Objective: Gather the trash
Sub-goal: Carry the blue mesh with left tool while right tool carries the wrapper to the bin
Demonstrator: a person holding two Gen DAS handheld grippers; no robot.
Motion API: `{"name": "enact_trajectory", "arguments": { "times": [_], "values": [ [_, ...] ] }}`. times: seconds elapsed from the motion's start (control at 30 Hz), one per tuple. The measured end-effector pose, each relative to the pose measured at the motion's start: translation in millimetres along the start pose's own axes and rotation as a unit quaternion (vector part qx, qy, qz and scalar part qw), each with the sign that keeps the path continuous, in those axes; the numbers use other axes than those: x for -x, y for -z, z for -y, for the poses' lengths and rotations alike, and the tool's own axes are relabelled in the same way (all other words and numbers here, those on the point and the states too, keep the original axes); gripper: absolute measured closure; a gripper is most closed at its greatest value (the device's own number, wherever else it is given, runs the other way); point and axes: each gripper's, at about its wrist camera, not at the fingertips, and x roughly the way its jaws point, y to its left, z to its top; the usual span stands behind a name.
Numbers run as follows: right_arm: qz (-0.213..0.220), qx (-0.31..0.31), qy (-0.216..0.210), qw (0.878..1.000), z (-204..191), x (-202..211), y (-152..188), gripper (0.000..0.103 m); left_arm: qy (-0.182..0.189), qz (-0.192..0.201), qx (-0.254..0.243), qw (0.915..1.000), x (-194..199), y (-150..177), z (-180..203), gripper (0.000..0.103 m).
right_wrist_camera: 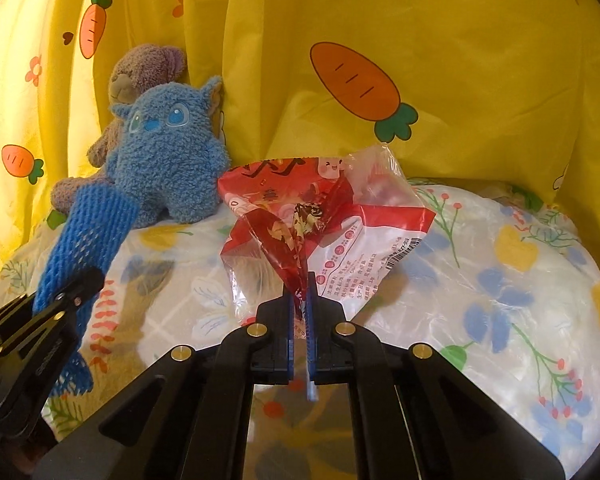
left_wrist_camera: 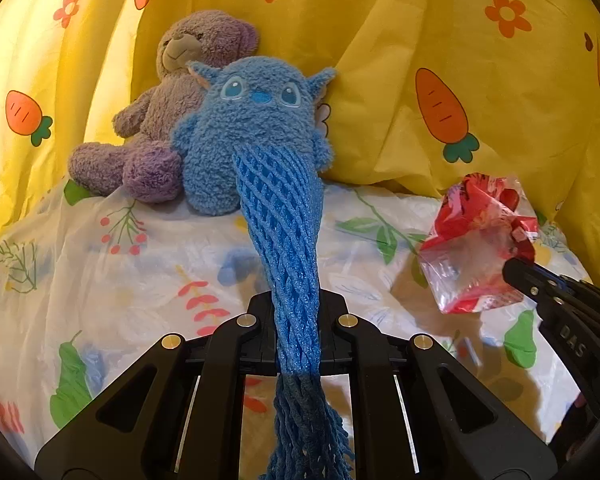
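The left gripper (left_wrist_camera: pixel 298 320) was clamped almost fully closed on a blue foam net (left_wrist_camera: pixel 284 232), which rose from between its fingers and stood in front of the blue plush toy (left_wrist_camera: pixel 252 128). The right gripper (right_wrist_camera: pixel 300 300) had its fingers pinched nearly together on a twisted corner of a red and clear plastic wrapper (right_wrist_camera: pixel 324 216); the wrapper sat to the right of the blue plush toy, and whether its far edge touched the flowered sheet (right_wrist_camera: pixel 500 280) or hung just clear of it was hard to say. A purple teddy bear (left_wrist_camera: pixel 172 112) leaned behind and to the left of the blue plush toy, against the yellow carrot-print cloth (left_wrist_camera: pixel 440 40).

The main risk was the wrapper: only a thin, slick fold was caught, so a quick pull could have slid it free. The springy net could have brushed the blue plush toy and tipped it if the left hand swung forward. Both pieces being light, either could have snagged on the sheet's folds.
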Motion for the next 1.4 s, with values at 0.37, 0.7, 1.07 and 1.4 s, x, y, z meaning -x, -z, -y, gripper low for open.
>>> {"name": "enact_trajectory", "arguments": {
  "times": [0.37, 0.7, 1.07, 1.4],
  "values": [
    [0.048, 0.015, 0.018, 0.999, 26, 110, 36, 0.097, 0.120, 0.015, 0.008, 0.9926, 33, -1, 22, 0.094],
    [0.090, -0.004, 0.074, 0.993, 44, 177, 74, 0.097, 0.182, 0.038, -0.029, 0.9821, 99, 9, 71, 0.094],
    [0.098, -0.059, 0.131, 0.985, 86, 228, 112, 0.097, 0.216, 0.038, -0.090, 0.9715, 132, 47, 137, 0.094],
    [0.107, -0.068, 0.179, 0.976, 112, 252, 133, 0.097, 0.262, 0.030, -0.133, 0.9555, 148, 65, 195, 0.094]
  ]
}}
